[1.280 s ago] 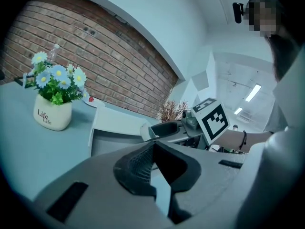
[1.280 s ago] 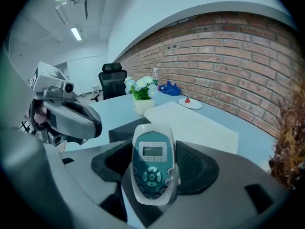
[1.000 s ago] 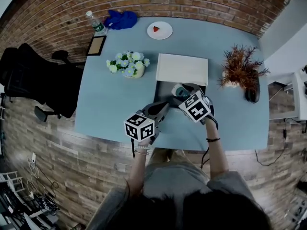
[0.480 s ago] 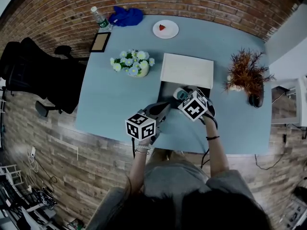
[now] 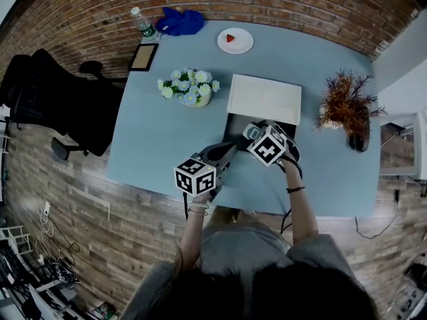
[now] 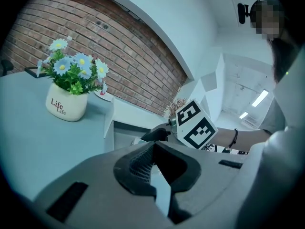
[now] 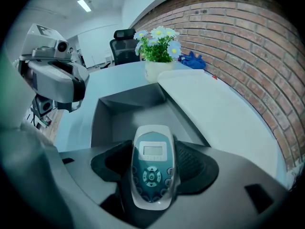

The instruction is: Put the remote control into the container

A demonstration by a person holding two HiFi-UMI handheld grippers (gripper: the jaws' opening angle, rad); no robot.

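Note:
A white remote control (image 7: 151,173) with a teal face and a small screen is held in my right gripper (image 7: 152,157), which is shut on its sides. In the head view the remote control (image 5: 251,131) hangs over the near right part of the open dark grey container (image 5: 233,127). The container's inside (image 7: 125,116) lies just ahead of the remote. My left gripper (image 5: 225,153) hovers at the container's near left corner. Its jaws (image 6: 155,171) stand nearly together with nothing between them.
The container's white lid (image 5: 264,99) lies flat behind it. A pot of flowers (image 5: 190,89) stands to the left and a dried plant (image 5: 343,105) to the right. A plate (image 5: 235,41), blue cloth (image 5: 179,21), bottle (image 5: 142,24) and picture frame (image 5: 143,57) sit at the far edge.
The right gripper has edged the remote a little further over the container. The left gripper has hardly moved. The head view has shifted slightly.

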